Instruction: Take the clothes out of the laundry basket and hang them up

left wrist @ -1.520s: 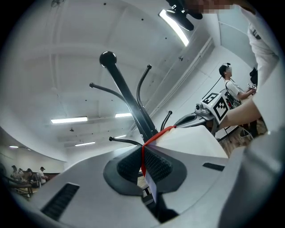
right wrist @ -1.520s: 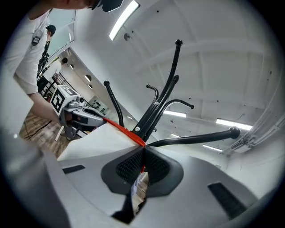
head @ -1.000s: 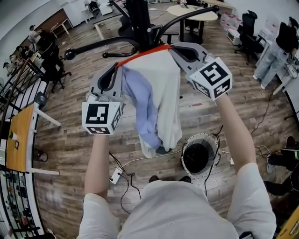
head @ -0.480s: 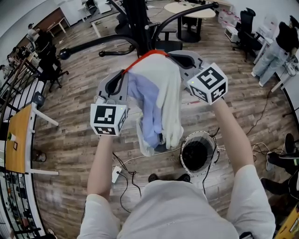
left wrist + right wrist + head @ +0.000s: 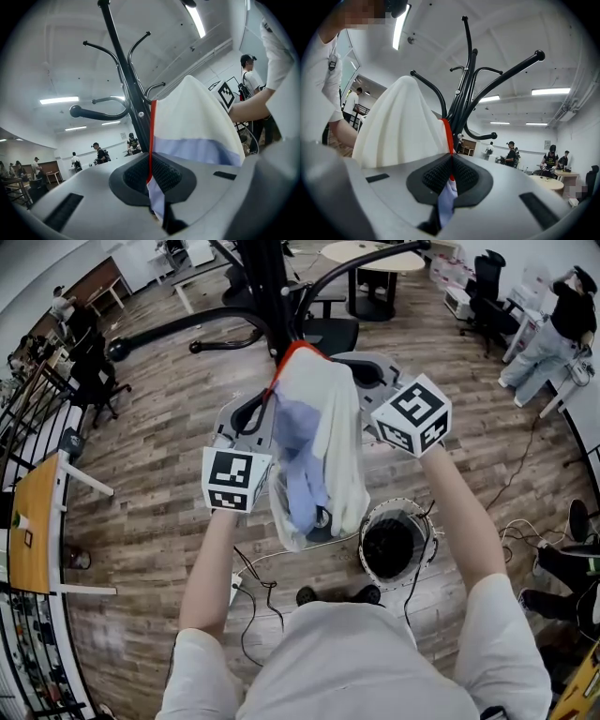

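Pinching the red top edge of the garment (image 5: 319,427) with left gripper (image 5: 151,174) and right gripper (image 5: 451,176) both clamped on it, the person holds it near the rack (image 5: 267,296), above the basket (image 5: 398,505): taken out, not yet hung, basket contents unclear.

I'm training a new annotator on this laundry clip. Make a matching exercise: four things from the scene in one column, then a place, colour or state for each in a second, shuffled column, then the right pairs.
Column one
1. garment
2. coat rack
3. laundry basket
4. left gripper

Column two
A. on the floor by the person's shoes
B. black, upright behind the garment
C. shut on the garment's edge
D. white and light blue, hanging down

Pairs: 1-D, 2-B, 3-A, 4-C
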A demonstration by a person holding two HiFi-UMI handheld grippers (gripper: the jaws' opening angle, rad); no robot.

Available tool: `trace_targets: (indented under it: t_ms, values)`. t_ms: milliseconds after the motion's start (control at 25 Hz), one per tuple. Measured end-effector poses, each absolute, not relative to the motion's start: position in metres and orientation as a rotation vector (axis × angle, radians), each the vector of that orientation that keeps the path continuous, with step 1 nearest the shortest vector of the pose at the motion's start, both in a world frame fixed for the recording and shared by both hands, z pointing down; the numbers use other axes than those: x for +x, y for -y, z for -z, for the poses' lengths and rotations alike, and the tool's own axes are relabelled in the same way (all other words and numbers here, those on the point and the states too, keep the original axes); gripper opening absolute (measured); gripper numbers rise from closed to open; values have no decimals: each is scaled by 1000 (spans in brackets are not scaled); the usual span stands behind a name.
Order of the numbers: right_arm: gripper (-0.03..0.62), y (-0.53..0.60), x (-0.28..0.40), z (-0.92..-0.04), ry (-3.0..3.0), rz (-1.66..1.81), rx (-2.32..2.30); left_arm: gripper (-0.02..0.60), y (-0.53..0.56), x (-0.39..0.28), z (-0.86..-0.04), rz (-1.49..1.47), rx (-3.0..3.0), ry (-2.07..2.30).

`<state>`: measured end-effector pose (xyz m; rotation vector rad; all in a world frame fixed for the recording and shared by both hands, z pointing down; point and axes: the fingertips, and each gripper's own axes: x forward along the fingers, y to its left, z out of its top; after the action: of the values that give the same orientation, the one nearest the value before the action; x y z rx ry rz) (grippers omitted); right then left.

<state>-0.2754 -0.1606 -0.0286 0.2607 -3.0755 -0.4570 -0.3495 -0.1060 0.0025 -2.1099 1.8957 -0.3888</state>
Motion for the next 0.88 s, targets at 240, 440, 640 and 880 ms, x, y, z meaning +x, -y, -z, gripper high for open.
trace_targets:
  t_ms: [240, 440, 640, 880]
  values:
    - [11, 150, -273, 28, 3092, 470, 244, 26, 112, -329, -11, 369, -2166, -1864]
    - [15, 146, -269, 30, 3102, 485, 245, 28, 116, -313, -13, 361, -2197, -1823]
    - [26, 145, -267, 33, 3093, 505, 260, 28, 118, -303, -12, 360, -2215, -1792]
    - [53, 147, -260, 30, 3081, 514, 297, 71, 118, -298, -13, 381, -2227, -1756]
